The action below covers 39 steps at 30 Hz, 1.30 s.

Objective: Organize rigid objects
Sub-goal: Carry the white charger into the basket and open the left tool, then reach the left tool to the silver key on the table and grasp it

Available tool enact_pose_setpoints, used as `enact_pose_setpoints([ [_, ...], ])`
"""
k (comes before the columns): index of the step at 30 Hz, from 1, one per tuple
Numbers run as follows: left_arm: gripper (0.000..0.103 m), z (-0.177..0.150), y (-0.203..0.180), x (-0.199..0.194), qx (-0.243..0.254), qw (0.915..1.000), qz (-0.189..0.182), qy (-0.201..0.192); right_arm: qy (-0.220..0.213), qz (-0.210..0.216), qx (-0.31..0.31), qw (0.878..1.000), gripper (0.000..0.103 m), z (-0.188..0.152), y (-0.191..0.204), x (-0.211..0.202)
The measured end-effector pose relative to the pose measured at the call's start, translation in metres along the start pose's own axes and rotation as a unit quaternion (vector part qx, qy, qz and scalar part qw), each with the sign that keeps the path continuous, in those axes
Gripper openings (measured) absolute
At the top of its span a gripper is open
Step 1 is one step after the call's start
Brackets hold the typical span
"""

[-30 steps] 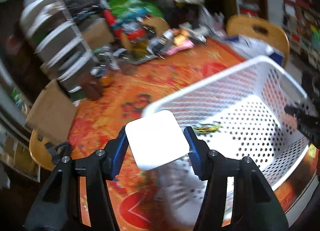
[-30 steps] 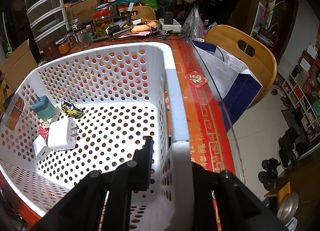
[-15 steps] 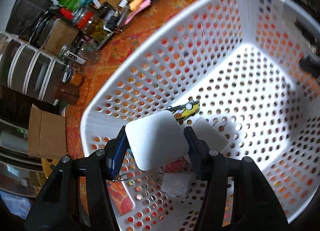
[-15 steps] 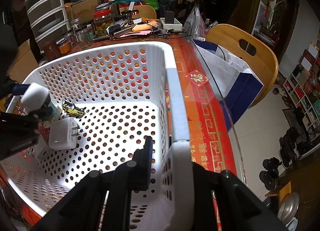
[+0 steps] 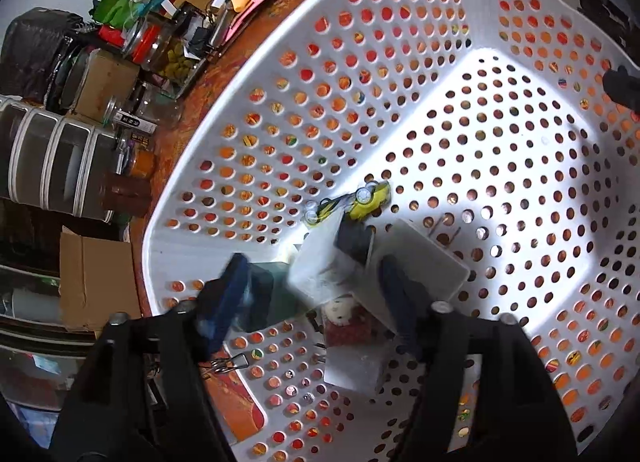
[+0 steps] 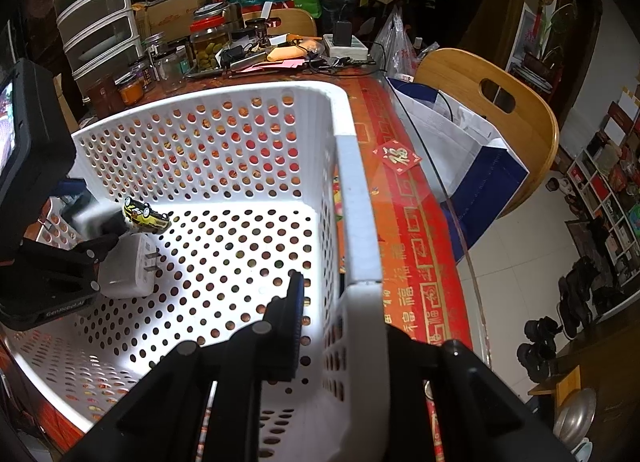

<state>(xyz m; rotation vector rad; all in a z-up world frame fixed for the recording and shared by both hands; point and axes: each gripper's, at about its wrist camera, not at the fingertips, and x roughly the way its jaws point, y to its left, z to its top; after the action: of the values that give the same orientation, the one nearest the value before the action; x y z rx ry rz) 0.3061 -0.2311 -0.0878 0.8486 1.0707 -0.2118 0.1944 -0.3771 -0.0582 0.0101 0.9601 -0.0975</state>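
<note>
Two grippers at one white basket: right gripper clamped narrow on near rim, steadying; left gripper over far-left corner, jaws just opened wide, blurred white charger dropping free between them. Best kept spread until clear of toy car and plug adapter. Pile beneath half hidden, hard to sort.
</note>
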Motion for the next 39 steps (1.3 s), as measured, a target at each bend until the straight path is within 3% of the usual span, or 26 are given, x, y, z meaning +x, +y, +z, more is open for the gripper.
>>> enact_pose_setpoints([
  [2,0.082,0.000,0.003,-0.007,-0.009,0.9999,-0.006,-0.013,0.002,0.000,0.000,1.000,0.015,0.001,0.000,0.000],
  [6,0.083,-0.021,0.029,-0.043,-0.052,0.9958,-0.027,-0.070,0.003,0.000,0.000,1.000,0.015,0.000,0.000,0.001],
  [9,0.085,-0.065,0.069,-0.083,-0.106,0.9848,-0.052,-0.128,0.005,-0.001,-0.001,1.000,0.015,0.000,0.000,0.001],
  [12,0.103,-0.126,0.104,-0.105,-0.150,0.9734,-0.035,-0.169,0.005,-0.003,-0.001,1.000,0.015,0.000,0.000,0.001],
  [15,0.103,-0.186,0.125,-0.090,-0.184,0.9691,-0.024,-0.163,0.006,-0.003,-0.003,1.000,0.015,0.000,0.001,0.001],
  [19,0.103,-0.230,0.119,-0.027,-0.200,0.9731,-0.033,-0.110,0.006,-0.006,-0.003,1.000,0.015,0.001,0.001,0.001],
  [24,0.099,-0.243,0.081,0.028,-0.191,0.9743,-0.083,-0.087,0.007,-0.007,0.001,1.000,0.015,0.002,-0.001,0.001],
  [30,0.098,-0.240,0.063,0.032,-0.173,0.9734,-0.100,-0.111,0.011,-0.015,-0.003,1.000,0.015,0.002,0.000,0.001],
  [35,0.093,-0.230,0.070,0.041,-0.203,0.9648,-0.127,-0.110,0.007,-0.012,-0.001,1.000,0.015,0.001,0.000,0.000],
  [39,0.080,-0.216,0.074,0.050,-0.216,0.9581,-0.154,-0.107,0.005,-0.009,-0.001,1.000,0.015,0.001,-0.001,-0.001],
])
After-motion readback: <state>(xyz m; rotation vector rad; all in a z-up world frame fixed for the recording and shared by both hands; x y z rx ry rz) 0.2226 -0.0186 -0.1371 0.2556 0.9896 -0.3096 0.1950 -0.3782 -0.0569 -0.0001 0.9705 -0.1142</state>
